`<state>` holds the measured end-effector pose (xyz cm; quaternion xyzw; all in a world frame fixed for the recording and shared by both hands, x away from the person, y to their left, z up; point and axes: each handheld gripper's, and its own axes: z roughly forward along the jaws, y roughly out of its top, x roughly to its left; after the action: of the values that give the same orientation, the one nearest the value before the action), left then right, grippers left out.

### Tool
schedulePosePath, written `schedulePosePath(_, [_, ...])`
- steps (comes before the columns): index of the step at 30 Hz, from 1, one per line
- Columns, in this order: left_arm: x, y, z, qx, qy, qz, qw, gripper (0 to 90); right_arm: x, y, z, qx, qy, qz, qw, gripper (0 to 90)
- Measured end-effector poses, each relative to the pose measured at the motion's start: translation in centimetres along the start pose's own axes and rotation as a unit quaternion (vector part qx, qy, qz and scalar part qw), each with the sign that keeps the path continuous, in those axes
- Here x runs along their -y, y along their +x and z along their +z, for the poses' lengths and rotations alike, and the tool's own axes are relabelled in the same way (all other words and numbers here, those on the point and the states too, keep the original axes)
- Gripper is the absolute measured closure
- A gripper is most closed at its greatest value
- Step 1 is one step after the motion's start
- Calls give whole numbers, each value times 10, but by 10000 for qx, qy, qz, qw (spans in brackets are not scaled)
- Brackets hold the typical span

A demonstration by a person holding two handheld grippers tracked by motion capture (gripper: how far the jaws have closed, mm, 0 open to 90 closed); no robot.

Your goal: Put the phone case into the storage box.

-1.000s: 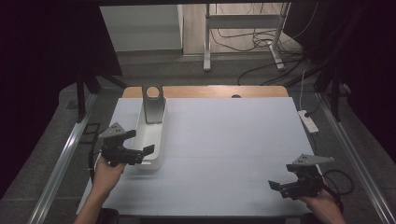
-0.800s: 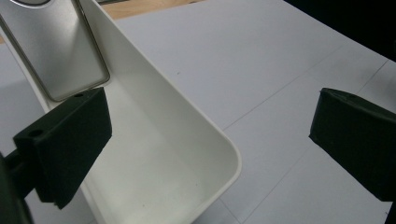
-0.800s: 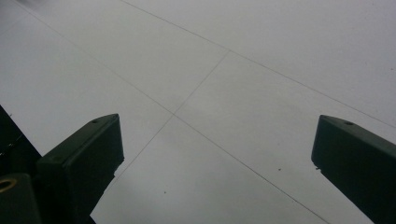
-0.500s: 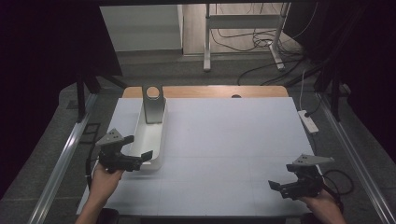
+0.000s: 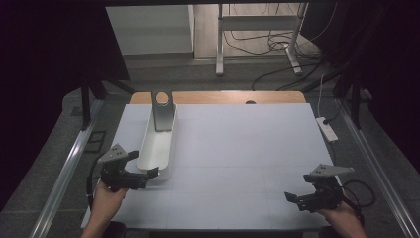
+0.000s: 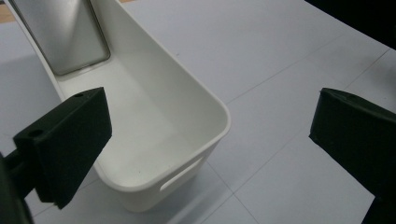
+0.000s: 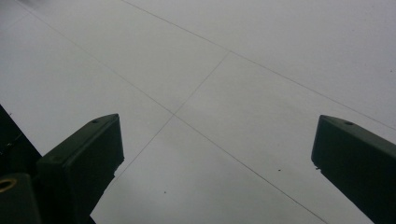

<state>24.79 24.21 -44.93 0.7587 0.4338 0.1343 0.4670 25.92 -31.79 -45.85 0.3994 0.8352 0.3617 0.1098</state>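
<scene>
Tray (image 5: 157,148) is what we are working toward: a long white plastic bin lying on the left side of the table (image 5: 247,148), running from near to far, with a metal stand (image 5: 162,110) leaning up at its far end. Its walls are smooth and rounded, its floor looks bare, and a slot handle is cut into the near end wall. We hold the left gripper (image 5: 143,176) just by that near end, jaws spread wide and holding nothing; in the left gripper view the tray's near corner (image 6: 205,140) lies between the two pads. We judge the main risk to be a jaw catching the rim on the way in, which could shove the light tray along the table or tip the stand over. Closing on the rounded corner rather than the wall could let it slip out. Our right gripper (image 5: 302,197) sits well apart at the near right, jaws also wide, above bare table.
</scene>
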Motion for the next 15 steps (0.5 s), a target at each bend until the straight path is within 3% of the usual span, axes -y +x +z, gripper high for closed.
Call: schedulePosePath(15, [10, -7, -9, -71, 21, 1, 10000, 0, 0, 0, 0, 2, -8, -7, 10000, 27])
